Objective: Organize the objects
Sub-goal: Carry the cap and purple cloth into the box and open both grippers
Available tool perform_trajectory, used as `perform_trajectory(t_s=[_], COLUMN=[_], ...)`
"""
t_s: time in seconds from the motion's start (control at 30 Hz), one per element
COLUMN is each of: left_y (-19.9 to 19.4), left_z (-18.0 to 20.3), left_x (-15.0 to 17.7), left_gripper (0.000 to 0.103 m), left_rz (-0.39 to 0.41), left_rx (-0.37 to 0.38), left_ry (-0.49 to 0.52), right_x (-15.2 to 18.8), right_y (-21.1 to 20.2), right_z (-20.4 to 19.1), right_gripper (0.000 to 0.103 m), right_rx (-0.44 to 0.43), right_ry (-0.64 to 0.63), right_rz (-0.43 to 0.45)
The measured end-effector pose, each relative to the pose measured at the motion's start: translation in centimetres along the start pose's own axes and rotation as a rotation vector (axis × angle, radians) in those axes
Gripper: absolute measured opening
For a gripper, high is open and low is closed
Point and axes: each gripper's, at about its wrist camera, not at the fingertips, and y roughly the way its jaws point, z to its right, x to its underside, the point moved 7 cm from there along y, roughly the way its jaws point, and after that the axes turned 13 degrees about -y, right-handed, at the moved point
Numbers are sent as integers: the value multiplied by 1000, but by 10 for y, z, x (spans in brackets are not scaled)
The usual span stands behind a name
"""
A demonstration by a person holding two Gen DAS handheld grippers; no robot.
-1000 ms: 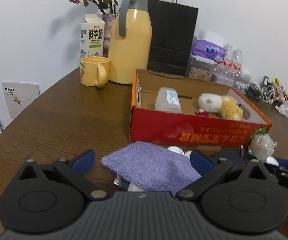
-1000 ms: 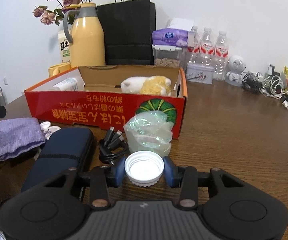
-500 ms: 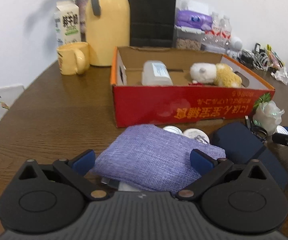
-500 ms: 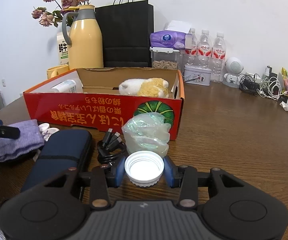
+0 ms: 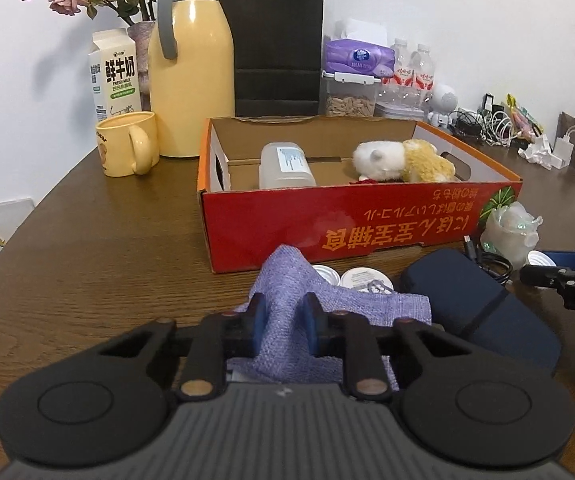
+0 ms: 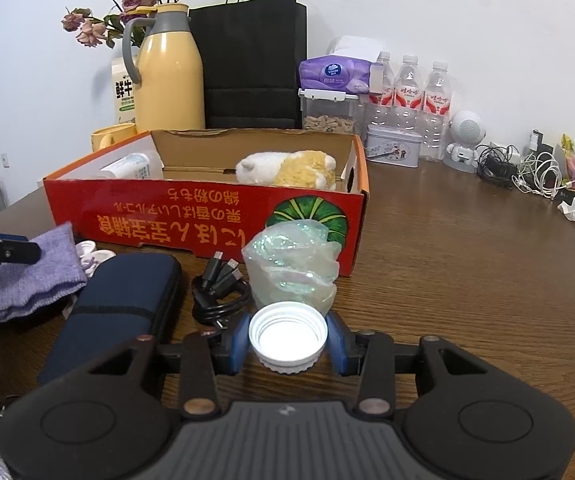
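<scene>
Left tool [image 5: 280, 318] pinched nearly closed on purple cloth [image 5: 287, 276], lower centre. Right tool [image 6: 287, 340] clamped around white cap [image 6: 287, 338], lower centre. Red box [image 5: 351, 228] mid-frame: one bottle [image 5: 285, 166], one plush [image 5: 403, 160]. Two lids [image 5: 363, 278] beside cloth.

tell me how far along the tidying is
Done: a clear bottle and a plush toy lie inside the red box. In hand: the left gripper pinches the purple cloth; the right gripper holds a white cap. Left on the table: navy case, black cable, crumpled plastic, small white lids.
</scene>
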Motion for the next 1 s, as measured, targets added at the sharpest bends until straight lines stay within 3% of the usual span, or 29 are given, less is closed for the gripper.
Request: perform_trajectory(t_s=[0.23,0.47,0.8,1.0], left_y=[-9,-38,-66,-63], left_z=[4,10,38,64], left_x=[-2,-14,-46,-70], left_gripper=[8,7,7,7], left_rz=[31,123,216,260], left_rx=[-13,1,102,156], left_ry=[34,-3,52,75], right_x=[-1,-2,-6,-40], right_y=[-5,-7,-17,-29], right_z=[0,0,-14,-24], right_gripper=[39,39,39,39], right_rx=[4,-15,-5,-22], right_ry=[11,12,-16,-47], right_rz=[26,42,63,157])
